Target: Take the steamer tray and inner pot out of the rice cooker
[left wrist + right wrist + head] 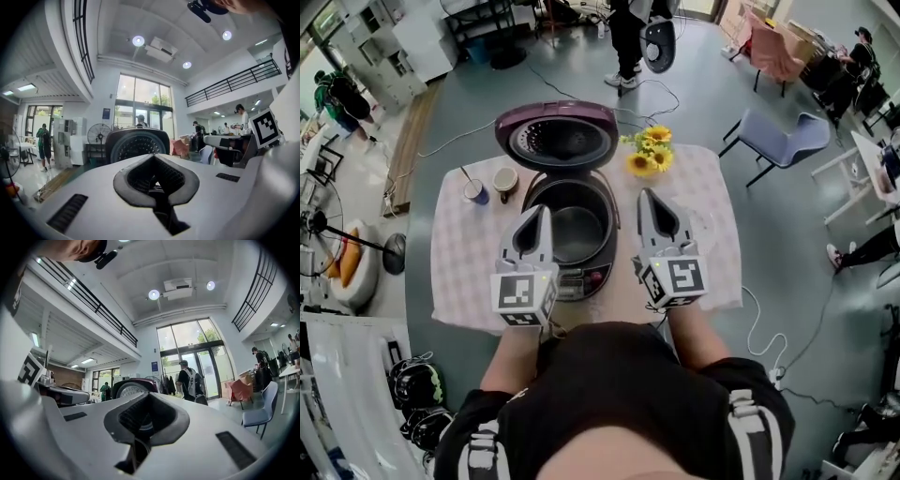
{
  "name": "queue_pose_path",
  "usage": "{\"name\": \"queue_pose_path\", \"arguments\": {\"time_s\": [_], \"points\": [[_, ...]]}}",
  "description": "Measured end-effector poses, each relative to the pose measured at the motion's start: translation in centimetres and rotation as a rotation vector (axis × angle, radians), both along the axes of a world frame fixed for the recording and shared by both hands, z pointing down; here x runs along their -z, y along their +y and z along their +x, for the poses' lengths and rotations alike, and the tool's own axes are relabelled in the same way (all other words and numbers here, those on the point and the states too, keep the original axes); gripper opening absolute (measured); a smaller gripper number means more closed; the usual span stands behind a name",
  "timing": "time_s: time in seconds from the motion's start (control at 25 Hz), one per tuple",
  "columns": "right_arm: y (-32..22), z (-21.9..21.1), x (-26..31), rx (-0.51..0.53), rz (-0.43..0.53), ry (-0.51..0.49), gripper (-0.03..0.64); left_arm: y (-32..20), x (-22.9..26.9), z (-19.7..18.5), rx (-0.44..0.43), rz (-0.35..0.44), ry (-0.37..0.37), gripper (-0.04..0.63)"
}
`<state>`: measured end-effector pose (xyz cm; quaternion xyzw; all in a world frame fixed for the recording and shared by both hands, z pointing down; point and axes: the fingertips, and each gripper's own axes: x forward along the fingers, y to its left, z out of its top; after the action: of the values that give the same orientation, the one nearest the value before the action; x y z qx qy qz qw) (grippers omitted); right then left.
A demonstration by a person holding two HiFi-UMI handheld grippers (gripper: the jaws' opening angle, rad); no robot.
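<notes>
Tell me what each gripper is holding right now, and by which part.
Nothing is held. The left gripper and the right gripper are both shut with nothing between their jaws, one at each side of the open rice cooker.

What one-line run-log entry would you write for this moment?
purple-lidded round rice cooker: open | dark round inner pot: inside cooker | left hand-held gripper: shut, empty | right hand-held gripper: shut, empty

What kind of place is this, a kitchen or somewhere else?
Probably not a home kitchen. It looks like a big open hall or shared workspace. It has a tall glass window wall, a black-railed upper balcony and a grey-blue chair, with people standing about.
</notes>
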<state>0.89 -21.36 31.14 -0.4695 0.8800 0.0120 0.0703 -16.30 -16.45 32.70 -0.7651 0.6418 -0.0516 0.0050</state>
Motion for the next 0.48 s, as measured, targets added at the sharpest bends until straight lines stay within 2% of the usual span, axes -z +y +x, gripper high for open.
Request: {"name": "queue_pose_path", "arguments": {"time_s": [0.2, 0.48], "points": [[1.1, -4.2, -0.3, 0.002, 0.005, 0.01, 0.0, 1.1, -0.7, -4.6, 0.008, -0.011, 0.022, 0.005], [2.4, -7.2, -1.9, -0.055, -0.018, 0.014, 0.0, 2.2, -1.8, -7.8, -0.043, -0.018, 0.014, 0.005]]}}
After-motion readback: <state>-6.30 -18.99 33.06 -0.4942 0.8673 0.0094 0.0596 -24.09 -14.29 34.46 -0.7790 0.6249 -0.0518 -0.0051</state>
